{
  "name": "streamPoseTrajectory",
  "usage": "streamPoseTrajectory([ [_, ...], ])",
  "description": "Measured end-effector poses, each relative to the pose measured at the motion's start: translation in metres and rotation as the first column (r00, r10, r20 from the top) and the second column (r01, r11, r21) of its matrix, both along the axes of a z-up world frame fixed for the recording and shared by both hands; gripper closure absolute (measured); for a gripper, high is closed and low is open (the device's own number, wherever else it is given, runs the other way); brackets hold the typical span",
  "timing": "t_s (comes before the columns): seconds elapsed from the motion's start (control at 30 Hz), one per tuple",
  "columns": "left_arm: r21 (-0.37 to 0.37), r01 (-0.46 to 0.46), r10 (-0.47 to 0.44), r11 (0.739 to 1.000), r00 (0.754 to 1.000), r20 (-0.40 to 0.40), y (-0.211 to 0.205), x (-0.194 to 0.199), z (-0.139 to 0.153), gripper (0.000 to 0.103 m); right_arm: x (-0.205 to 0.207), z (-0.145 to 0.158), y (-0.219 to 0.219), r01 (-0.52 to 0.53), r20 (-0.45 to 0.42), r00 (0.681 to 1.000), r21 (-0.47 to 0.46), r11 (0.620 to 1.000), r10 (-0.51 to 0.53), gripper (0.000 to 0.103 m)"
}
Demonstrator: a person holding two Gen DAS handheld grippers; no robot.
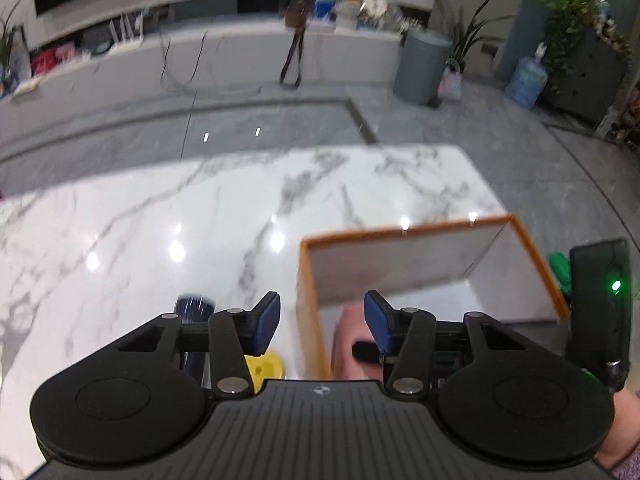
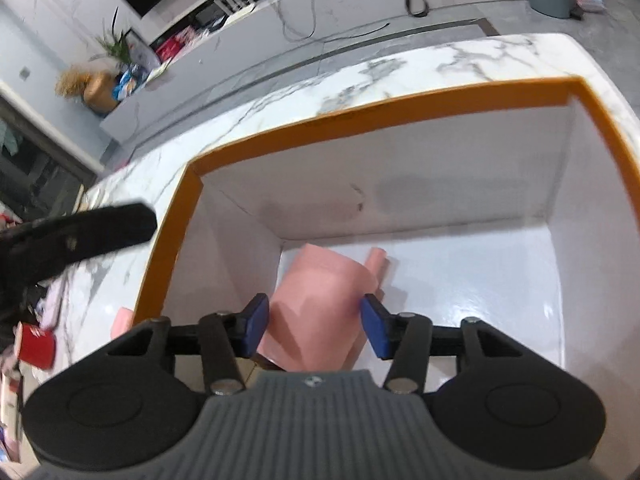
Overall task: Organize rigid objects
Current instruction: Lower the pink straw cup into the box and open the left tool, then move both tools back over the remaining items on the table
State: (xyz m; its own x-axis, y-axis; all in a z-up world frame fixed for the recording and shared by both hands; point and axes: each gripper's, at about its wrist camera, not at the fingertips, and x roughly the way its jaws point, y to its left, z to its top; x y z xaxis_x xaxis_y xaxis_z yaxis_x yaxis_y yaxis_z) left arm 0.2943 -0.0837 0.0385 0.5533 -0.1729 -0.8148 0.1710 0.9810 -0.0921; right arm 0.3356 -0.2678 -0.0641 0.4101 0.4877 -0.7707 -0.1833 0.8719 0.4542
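With the pink cup in the box between our right gripper's parted jaws, our open, empty left gripper faces the yellow piece left outside.

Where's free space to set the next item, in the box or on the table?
The box floor is bare right of the pink cup, out to the right wall. The marble table is bare left of and beyond the box. It is crowded near the left claw: yellow item, dark cylinder.
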Motion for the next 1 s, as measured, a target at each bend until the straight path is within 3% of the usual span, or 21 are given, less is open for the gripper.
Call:
streamPoseTrajectory([
  [0.23, -0.066, -0.011, 0.007, 0.998, 0.998, -0.058, 0.015, -0.002, -0.018, 0.058, 0.005, -0.004, 0.01, -0.076, 0.034, 0.997, 0.029, 0.997, 0.075, 0.062],
  [0.57, -0.143, -0.046, 0.036, 0.989, 0.997, -0.074, 0.029, -0.03, -0.018, 0.058, -0.028, 0.015, -0.001, -0.019, -0.005, 1.0, 0.03, 0.999, 0.019, 0.061],
  [0.73, -0.203, -0.082, 0.066, 0.976, 0.994, -0.084, 0.039, -0.049, -0.018, 0.058, -0.049, 0.015, -0.003, -0.013, -0.047, 0.999, 0.082, 0.997, 0.017, 0.064],
  [0.8, -0.224, -0.097, 0.078, 0.97, 0.993, -0.094, 0.042, -0.057, -0.02, 0.058, -0.052, 0.011, 0.004, -0.035, -0.053, 0.998, 0.068, 0.997, 0.039, 0.077],
  [1.0, -0.316, -0.149, 0.119, 0.937, 0.986, -0.113, 0.057, -0.08, -0.026, 0.059, -0.056, 0.013, 0.007, -0.045, -0.039, 0.998, 0.042, 0.998, 0.047, 0.079],
])
